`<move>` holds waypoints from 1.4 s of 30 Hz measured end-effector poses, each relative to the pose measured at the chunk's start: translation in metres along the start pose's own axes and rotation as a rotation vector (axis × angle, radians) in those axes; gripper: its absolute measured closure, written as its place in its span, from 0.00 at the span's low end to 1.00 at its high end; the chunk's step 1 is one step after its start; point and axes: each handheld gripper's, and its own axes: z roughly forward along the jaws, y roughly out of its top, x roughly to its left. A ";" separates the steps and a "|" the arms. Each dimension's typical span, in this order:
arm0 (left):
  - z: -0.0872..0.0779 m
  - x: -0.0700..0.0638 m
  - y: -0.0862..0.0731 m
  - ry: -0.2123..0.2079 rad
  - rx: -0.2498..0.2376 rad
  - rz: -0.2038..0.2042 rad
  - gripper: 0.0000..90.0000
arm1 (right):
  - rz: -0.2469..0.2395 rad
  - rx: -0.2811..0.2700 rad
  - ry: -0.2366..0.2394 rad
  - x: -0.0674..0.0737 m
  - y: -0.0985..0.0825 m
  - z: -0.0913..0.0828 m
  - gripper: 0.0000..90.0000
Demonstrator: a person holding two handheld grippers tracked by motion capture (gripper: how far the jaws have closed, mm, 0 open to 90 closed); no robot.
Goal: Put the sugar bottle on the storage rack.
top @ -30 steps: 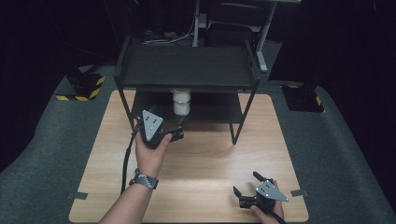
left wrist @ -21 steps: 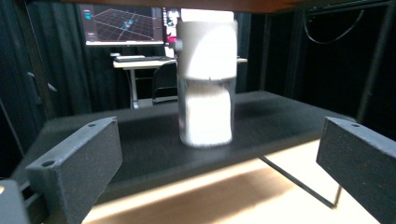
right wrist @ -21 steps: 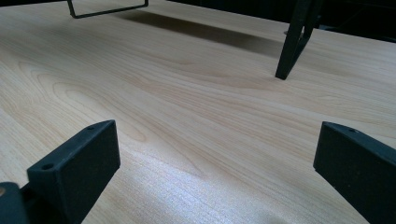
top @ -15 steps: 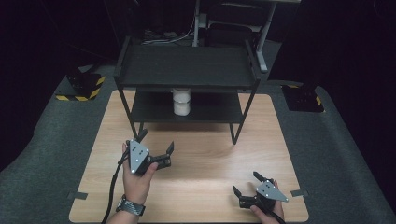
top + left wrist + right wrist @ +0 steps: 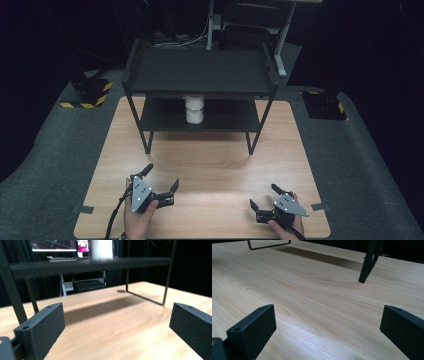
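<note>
Standing upright on the lower shelf of the black metal rack, the white jar lay straight ahead of and well apart from both pairs of tongs, its long axis vertical. The left tongs sat nearer to it, on the near-left part of the wooden surface, with only bare wood and the rack's front edge between them; the right tongs rested near the surface's front right corner and would have had to cross further. Both pairs gaped wide and held nothing: in each gripper view the two blocky black jaws stood far apart with bare wood grain between them.

The jar looked like a smooth, squat cylinder, pale and faintly glossy, and its top seemed close under the upper shelf, so I judged a level approach from the front fitted better than one from above. The rack was thin, matte, dark tubing with flat shelves. The surface showed a light, satiny grain with a soft sheen.
</note>
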 end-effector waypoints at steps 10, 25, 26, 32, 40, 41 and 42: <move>-0.006 0.001 -0.019 0.016 0.064 -0.007 0.00 | -0.003 -0.001 -0.003 0.001 0.000 0.000 0.00; -0.004 -0.005 -0.019 0.008 0.180 0.007 0.01 | -0.003 -0.002 -0.005 0.001 0.000 0.000 0.00; -0.003 -0.005 -0.020 0.010 0.185 0.001 0.00 | -0.003 -0.002 -0.005 0.001 0.000 0.000 0.00; -0.001 -0.004 -0.019 0.013 0.208 -0.002 0.01 | 0.000 -0.001 -0.003 0.000 0.000 0.000 0.00; 0.006 -0.004 -0.008 -0.010 0.283 0.037 0.01 | -0.004 -0.004 -0.001 0.000 -0.001 0.000 0.00; 0.008 -0.005 -0.006 -0.010 0.292 0.045 0.01 | -0.004 -0.004 -0.001 0.000 -0.001 0.000 0.00; 0.008 -0.006 -0.005 -0.010 0.297 0.052 0.01 | -0.004 -0.004 -0.001 0.000 -0.001 0.000 0.00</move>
